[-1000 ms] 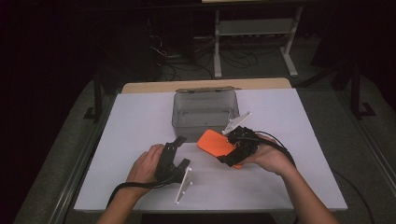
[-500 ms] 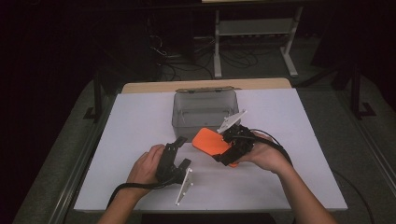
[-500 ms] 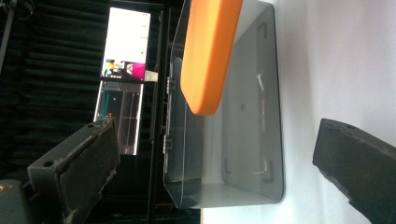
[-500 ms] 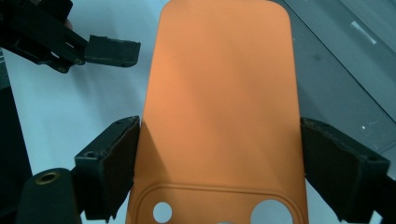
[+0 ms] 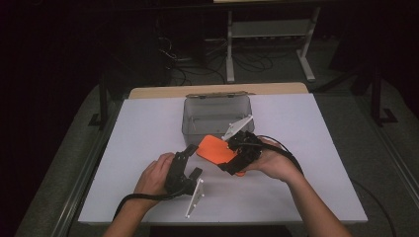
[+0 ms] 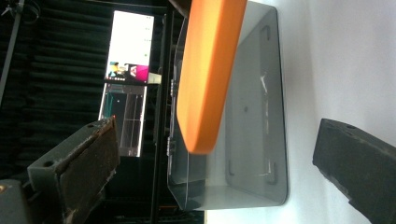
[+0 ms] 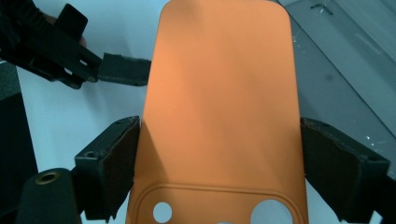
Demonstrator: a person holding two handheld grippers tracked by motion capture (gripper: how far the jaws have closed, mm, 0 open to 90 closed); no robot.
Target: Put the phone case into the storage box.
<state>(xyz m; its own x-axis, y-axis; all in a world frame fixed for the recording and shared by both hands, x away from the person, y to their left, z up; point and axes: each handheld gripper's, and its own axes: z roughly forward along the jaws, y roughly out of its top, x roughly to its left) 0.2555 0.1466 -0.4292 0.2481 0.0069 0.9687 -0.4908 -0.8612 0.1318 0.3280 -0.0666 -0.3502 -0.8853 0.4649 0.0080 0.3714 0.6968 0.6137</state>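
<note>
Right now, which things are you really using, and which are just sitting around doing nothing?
Being used:
- orange phone case, clamped in the right gripper
- clear plastic box, just beyond the case
- left gripper, open, resting on the table

Just lying about:
- white table
- metal stand on the floor behind
- cables on the floor

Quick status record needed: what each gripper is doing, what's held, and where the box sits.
right gripper: shut on the orange phone case, jaws on its two long edges
orange phone case position: held above the table in front of the box's near wall, camera cut-outs toward the gripper
left gripper: open, nothing between the jaws, resting low on the table
clear plastic box: open-topped, upright at table centre
white table: bears the box
</note>
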